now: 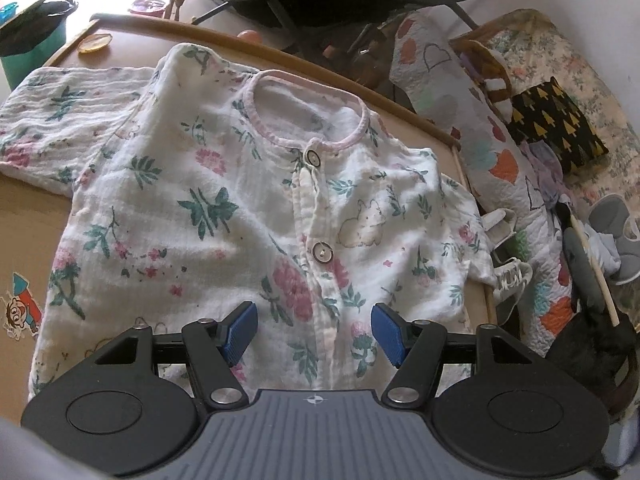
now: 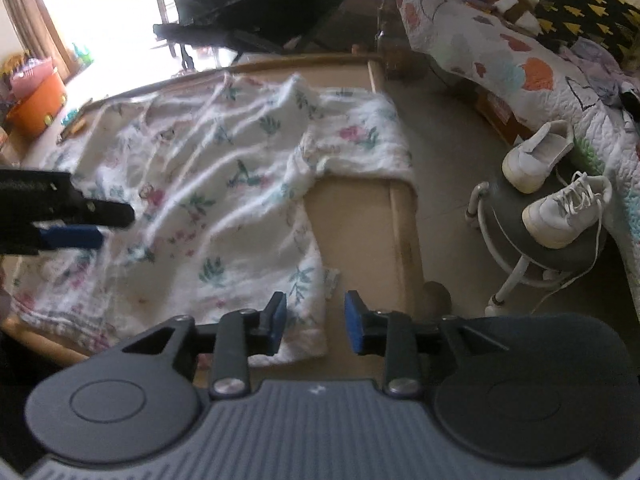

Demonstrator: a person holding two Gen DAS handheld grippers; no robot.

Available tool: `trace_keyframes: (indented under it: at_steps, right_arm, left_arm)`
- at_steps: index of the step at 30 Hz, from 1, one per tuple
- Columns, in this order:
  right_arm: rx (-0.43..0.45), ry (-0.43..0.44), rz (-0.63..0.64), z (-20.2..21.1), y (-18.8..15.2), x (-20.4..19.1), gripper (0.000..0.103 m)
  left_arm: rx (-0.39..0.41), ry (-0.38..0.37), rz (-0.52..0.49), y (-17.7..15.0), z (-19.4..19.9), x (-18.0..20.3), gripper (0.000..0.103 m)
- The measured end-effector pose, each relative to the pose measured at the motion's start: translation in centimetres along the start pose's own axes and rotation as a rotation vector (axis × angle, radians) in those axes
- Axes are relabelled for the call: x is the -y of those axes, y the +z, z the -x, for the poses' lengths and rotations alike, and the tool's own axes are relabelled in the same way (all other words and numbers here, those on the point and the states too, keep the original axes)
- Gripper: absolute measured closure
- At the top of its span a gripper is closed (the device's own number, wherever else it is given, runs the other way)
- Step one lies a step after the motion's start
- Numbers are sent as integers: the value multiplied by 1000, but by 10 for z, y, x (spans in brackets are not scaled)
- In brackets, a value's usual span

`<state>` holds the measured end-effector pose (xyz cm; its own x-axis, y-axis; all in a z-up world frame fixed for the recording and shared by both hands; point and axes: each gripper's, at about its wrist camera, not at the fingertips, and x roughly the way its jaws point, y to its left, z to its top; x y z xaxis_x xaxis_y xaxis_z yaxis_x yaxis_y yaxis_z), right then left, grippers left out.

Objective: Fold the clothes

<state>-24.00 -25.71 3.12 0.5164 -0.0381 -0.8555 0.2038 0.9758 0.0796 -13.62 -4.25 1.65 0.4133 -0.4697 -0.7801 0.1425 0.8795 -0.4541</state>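
A teal bin lined with a black bag (image 1: 30,40) stands at ten o'clock in the left wrist view, beyond the edge of the tan wooden desk with a raised rim (image 1: 24,216), which bears a cartoon sticker (image 1: 20,312) at nine o'clock. Spread flat across the desk lies the white muslin baby shirt with green leaves, pink flowers and a pink-bound collar (image 1: 224,208), front up, two round buttons (image 1: 322,254) closed along the placket, one sleeve reaching toward nine o'clock. The left gripper (image 1: 314,330) hovers over the shirt's lower placket, its blue-padded fingers (image 1: 240,330) spread wide apart and holding nothing. At two to three o'clock a white quilt with coloured hearts (image 1: 492,152) drapes over a bed, carrying a black cushion printed with yellow trees (image 1: 556,124).

In the right wrist view, an orange tub (image 2: 38,106) sits at ten o'clock by the bright window. The shirt (image 2: 208,200) covers most of the desk (image 2: 360,240), blurred. The right gripper (image 2: 316,322) hangs at the shirt's lower corner near the desk edge, fingers (image 2: 276,320) parted, empty. At three o'clock two white sneakers (image 2: 560,216) rest on a round grey stool (image 2: 516,240) on the floor.
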Motion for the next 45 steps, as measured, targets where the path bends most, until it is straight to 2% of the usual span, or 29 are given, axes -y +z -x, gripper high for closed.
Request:
trace_keyframes:
  at_steps: [2,4,6,10,13,15,18,21,24,27,28,32,38,41,45]
  right_arm:
    - [-12,-13,-2,0,0,0,92]
    - [-33,-13,-25,2,0,2,98]
    - [-51,-19,-26,4,-2,1,99]
    - [-72,-19,-32,7,-6,0,99]
    - [-67,-30,-50,9,-4,1,95]
    - [-56,-44,-53,11,-2,1,95]
    - [43,-65,2,26,3,-7,95]
    - [137,6,87,33,6,-21,94]
    - [121,66,176,21,5,-39,94]
    - [67,57,198,2,-1,-47,94]
    - [42,49,200,-3,-3,-48,94]
    - [49,35,199,-5,-7,-45,90]
    - [39,35,161,-3,-3,-39,87]
    - [122,71,98,5,8,-31,87]
    - [137,144,54,-4,38,-29,87]
  left_arm:
    - [4,-3,2,0,0,-1,38]
    - [9,-3,6,0,-1,-1,38]
    - [17,-1,5,1,-2,-1,38]
    - [31,12,-27,0,-4,3,38]
    - [36,17,-51,-1,-3,4,38]
    - [32,9,-23,1,-1,0,38]
    - [58,-19,60,1,9,-12,38]
    - [122,-53,157,2,27,-32,38]
    - [167,-57,232,6,41,-51,38]
    - [168,-33,257,12,45,-65,38]
    - [162,-16,256,15,44,-70,38]
    - [133,63,246,16,37,-84,38]
    - [180,32,281,19,50,-98,38]
    - [224,16,261,25,56,-97,38]
    - [223,60,241,43,51,-95,38]
